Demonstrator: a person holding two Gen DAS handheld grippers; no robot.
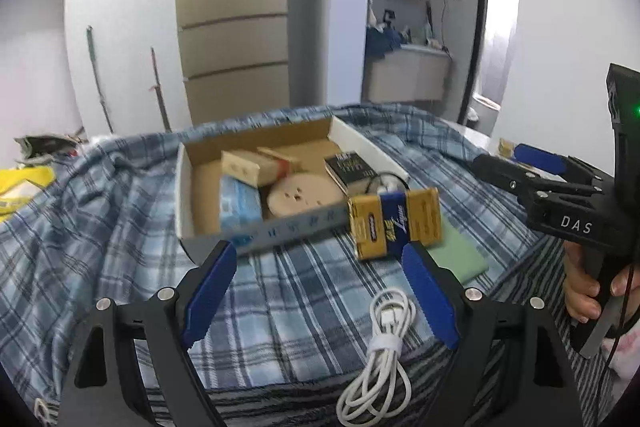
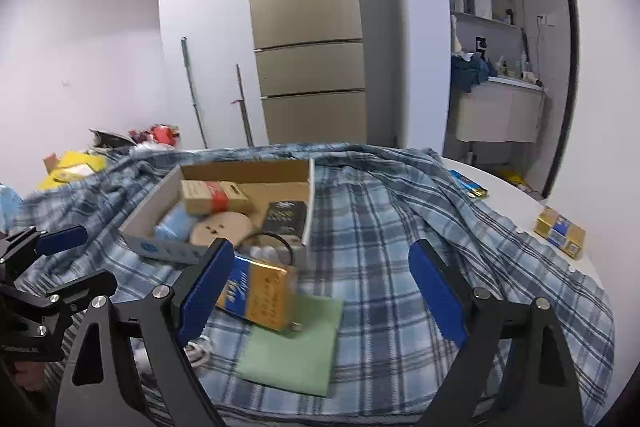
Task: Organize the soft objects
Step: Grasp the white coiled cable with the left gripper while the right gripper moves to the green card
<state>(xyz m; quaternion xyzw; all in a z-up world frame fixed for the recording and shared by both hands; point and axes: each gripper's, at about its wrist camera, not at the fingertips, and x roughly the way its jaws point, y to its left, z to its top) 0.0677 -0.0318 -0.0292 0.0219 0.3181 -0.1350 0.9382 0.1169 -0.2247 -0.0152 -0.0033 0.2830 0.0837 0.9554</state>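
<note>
Plaid cloth (image 2: 384, 227): blue-and-white checked fabric, spread rumpled over the table; everything else on the near side lies on it. Fills the ground below both grippers in both wrist views.
Green cloth (image 2: 296, 347): flat folded square on the plaid, between the right gripper's fingers in the right wrist view, nearer the 9 o'clock finger. In the left wrist view it sits at 3 o'clock, just outside the left gripper's right-hand finger.
Gold-and-blue packet (image 1: 394, 223): lies tilted, one end over the green cloth's far edge, the other close to the box's near corner. Blurred in the right wrist view.
White cable (image 1: 380, 359): coiled and strapped, on the plaid, between the left gripper's fingers toward 6 o'clock. Touched by neither pad.
Cardboard box (image 1: 186, 187): open, at 12 o'clock from the left gripper, on the plaid. Holds a tan carton, a pale blue pack, a round tan disc, a black box, and a dark cord loop at the near corner.
Left gripper (image 1: 320, 287): jaws spread wide, nothing clasped; blue pads clear of the cable.
Right gripper (image 2: 320, 291): jaws spread wide, nothing clasped; hangs above the green cloth and packet, contact not discernible. Seen from the left wrist view at 3 o'clock, with a hand (image 1: 584, 283) on its handle.
Table (image 2: 512, 195): white top bare at 2 o'clock in the right wrist view, carrying two more gold-and-blue packets.
Refrigerator (image 2: 308, 27): gold, against the far wall at 12 o'clock.
</note>
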